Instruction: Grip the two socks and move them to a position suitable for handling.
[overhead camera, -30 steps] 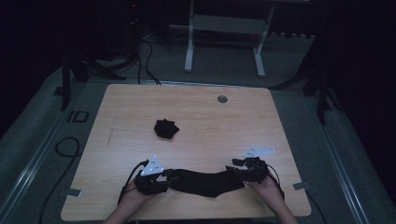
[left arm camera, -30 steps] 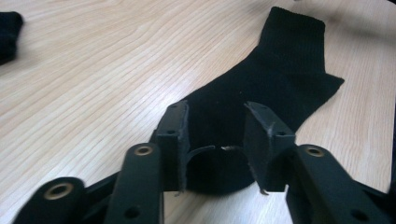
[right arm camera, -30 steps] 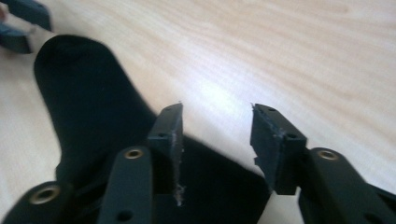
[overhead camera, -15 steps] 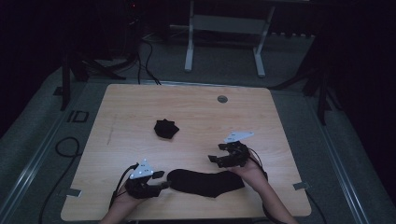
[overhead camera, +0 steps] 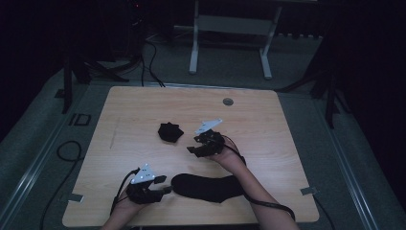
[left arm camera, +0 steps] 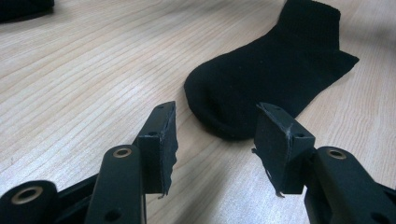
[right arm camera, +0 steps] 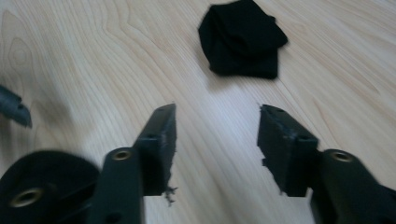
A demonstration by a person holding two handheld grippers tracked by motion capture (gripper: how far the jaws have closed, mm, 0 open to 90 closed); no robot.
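Flat black sock (overhead camera: 208, 187) lies at the table's (overhead camera: 143, 105) near edge. Left gripper (overhead camera: 163, 189) sits just off its toe, jaws apart, nothing between them. Right gripper (overhead camera: 190, 146) has its jaws parted and empty after just closing a bit, pointing at the balled sock (overhead camera: 170, 132) near mid-table.

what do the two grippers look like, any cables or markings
Both grippers, left and right, are black, each topped by a grey three-cornered plate. Each has two flat black jaws on arms with brass-ringed holes; the pad edges look frayed. A black cable trails from each. No markings visible. Forearms are bare, no sleeves.
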